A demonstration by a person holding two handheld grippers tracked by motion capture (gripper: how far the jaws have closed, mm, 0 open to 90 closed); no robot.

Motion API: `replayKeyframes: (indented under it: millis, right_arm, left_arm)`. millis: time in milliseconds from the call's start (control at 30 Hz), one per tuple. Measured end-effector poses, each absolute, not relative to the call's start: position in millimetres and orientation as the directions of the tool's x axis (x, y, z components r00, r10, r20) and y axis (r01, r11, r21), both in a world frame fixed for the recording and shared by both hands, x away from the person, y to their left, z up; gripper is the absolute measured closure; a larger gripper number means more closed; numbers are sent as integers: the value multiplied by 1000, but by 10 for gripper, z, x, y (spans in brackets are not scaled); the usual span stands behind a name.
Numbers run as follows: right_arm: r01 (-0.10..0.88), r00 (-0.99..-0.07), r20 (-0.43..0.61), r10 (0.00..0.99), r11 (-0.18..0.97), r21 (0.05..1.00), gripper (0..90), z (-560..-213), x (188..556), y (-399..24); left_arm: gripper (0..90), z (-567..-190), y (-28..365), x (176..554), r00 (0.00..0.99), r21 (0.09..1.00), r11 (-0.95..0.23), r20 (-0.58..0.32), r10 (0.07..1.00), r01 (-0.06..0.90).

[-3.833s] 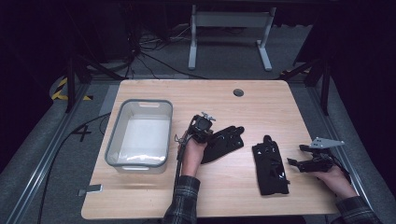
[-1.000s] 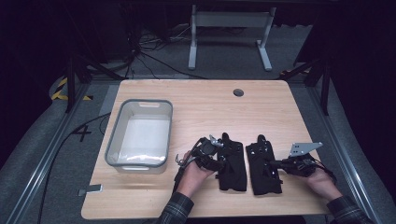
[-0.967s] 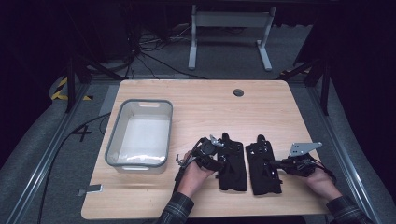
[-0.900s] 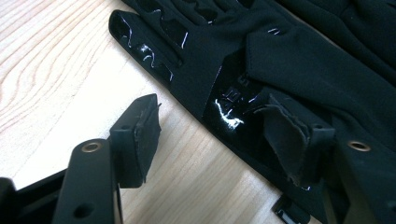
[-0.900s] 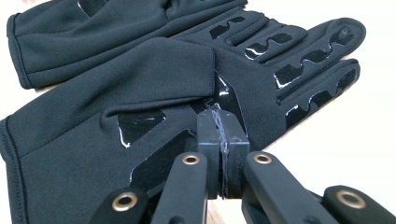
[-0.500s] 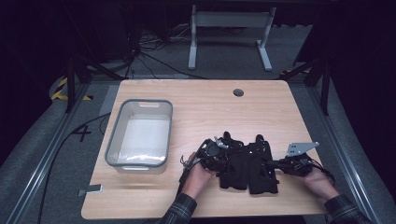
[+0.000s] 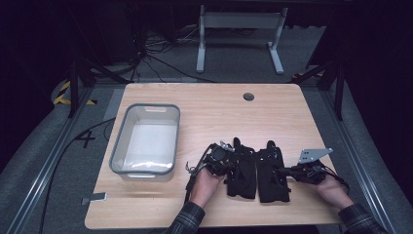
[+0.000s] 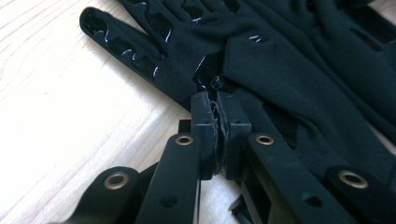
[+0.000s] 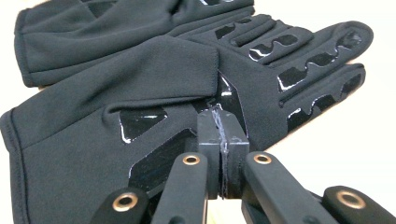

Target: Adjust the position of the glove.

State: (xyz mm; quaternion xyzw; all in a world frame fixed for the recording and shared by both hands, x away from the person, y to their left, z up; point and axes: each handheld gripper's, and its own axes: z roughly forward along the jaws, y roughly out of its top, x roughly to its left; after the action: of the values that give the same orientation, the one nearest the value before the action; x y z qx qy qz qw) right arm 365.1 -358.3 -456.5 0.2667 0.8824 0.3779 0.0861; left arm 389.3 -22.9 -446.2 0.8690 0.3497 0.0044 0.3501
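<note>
Two black gloves with glossy grip print lie side by side, palms up, near the table's front edge: the left glove (image 7: 242,170) (image 8: 140,37) and the right glove (image 7: 272,175) (image 9: 84,154). My left gripper (image 7: 233,164) (image 8: 215,95) has just been closing and now stands shut, pinching the left glove's edge near the thumb. From the other side, my right gripper (image 7: 283,171) (image 9: 222,116) is shut on a raised fold of the right glove's palm. Both hands rest low on the table.
A grey plastic bin (image 7: 146,107) stands at the left of the wooden table (image 7: 219,112). A small round hole (image 7: 249,96) sits near the table's far edge. A metal stand (image 7: 238,19) and cables lie on the floor beyond.
The left gripper's jaws have closed onto the left glove's edge. Both hands and the gloves stay about where they were.
</note>
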Motion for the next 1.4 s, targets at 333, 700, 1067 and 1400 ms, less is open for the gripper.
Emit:
replayKeyframes:
  millis: [333, 700, 1067, 1400]
  right_arm:
    - [404, -837, 33, 546, 577, 710, 900, -4560, 3646, -3545]
    - [384, -857, 37, 514, 590, 711, 900, -4566, 3707, -3408]
    - [369, -867, 26, 498, 604, 706, 900, -4560, 3753, -3302]
    - [367, -874, 48, 484, 592, 717, 900, -4576, 3812, -3242]
  left_arm:
    - [869, -4368, -189, 3846, 761, 651, -469, -273, 588, 597]
    - [869, -4183, -133, 3855, 767, 704, -424, -271, 582, 570]
    - [869, -4048, -248, 3881, 792, 740, -404, -280, 542, 537]
    - [869, -4002, -488, 3954, 818, 754, -410, -286, 499, 513]
